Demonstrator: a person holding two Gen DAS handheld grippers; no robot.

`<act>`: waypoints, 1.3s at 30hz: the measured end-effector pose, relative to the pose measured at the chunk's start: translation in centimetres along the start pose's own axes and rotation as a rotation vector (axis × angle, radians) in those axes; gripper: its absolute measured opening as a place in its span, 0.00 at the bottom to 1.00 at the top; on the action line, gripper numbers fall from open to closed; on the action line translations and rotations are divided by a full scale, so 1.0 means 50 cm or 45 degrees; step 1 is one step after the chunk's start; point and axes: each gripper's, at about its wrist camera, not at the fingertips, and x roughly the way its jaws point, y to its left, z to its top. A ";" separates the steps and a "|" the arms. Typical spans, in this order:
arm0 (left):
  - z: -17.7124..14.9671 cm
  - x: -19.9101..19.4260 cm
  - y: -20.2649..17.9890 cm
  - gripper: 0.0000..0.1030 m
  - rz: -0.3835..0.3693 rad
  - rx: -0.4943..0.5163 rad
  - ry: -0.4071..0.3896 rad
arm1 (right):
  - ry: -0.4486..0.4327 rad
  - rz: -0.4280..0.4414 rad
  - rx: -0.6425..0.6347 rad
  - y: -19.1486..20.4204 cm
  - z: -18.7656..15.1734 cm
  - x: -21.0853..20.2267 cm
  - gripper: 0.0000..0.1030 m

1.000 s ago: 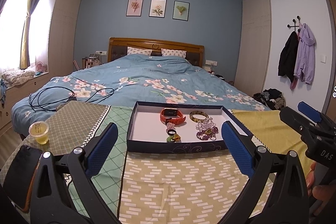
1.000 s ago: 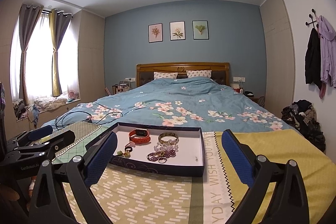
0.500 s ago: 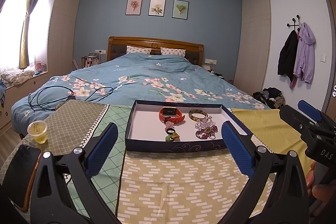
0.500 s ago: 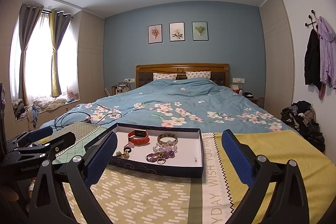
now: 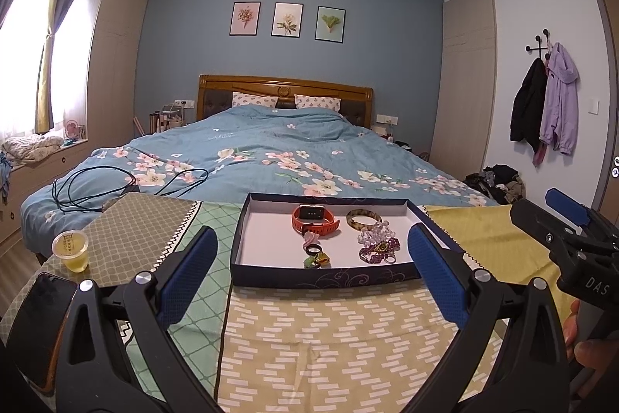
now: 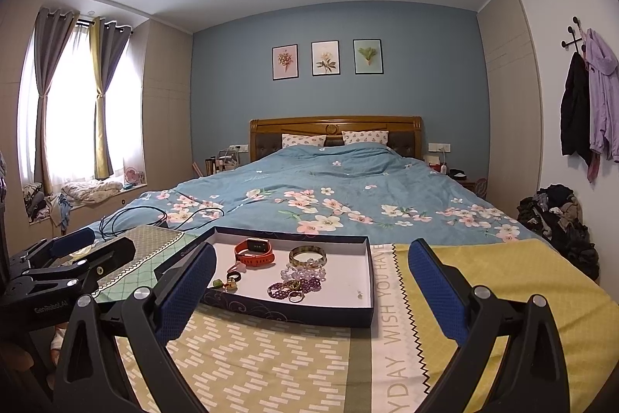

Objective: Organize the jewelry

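- The jewelry lies in a shallow dark-blue box tray (image 5: 317, 276) with a white floor, set on a patterned cloth (image 5: 329, 335) on the table; every place below is given from this tray.
- Toward the tray's far wall: an orange smartwatch (image 5: 312, 219), with a mottled bangle (image 5: 363, 218) just to its right.
- Nearer the middle, right of centre: a clear bead bracelet (image 5: 373, 237), and touching it on the near side a purple bead bracelet (image 5: 378, 252).
- Near the front wall, left of those: a dark ring (image 5: 312, 249) and a small green and yellow trinket (image 5: 317, 261); what it is exactly is too small to tell.
- The tray's left part is bare white.
- The left gripper (image 5: 309, 277) hangs in front of the tray, fingers spread wide and holding nothing, its blue pads (image 5: 188, 275) flanking the tray's near corners.
- The right gripper (image 6: 309, 291) is also in front, fingers equally spread and empty; the tray sits left of centre between them.
- Left of the tray: a cup of yellow liquid (image 5: 71, 250) and a dark phone (image 5: 38, 328), both well apart from it.
- Beyond the tray: a bed with a blue floral duvet (image 5: 271, 157) and black cables (image 5: 116, 184) on it.
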 end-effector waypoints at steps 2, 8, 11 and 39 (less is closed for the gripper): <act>0.000 0.000 0.000 0.94 -0.001 0.001 -0.001 | -0.001 -0.003 0.001 0.001 -0.001 0.001 0.93; 0.000 -0.002 0.001 0.94 0.000 0.001 0.000 | 0.006 0.001 0.000 0.001 -0.002 0.003 0.93; 0.000 -0.001 0.000 0.94 -0.001 0.003 0.004 | 0.006 0.001 0.001 0.000 0.000 0.003 0.93; -0.002 -0.001 -0.003 0.94 -0.007 0.008 0.004 | -0.006 -0.020 0.002 -0.007 0.002 -0.008 0.93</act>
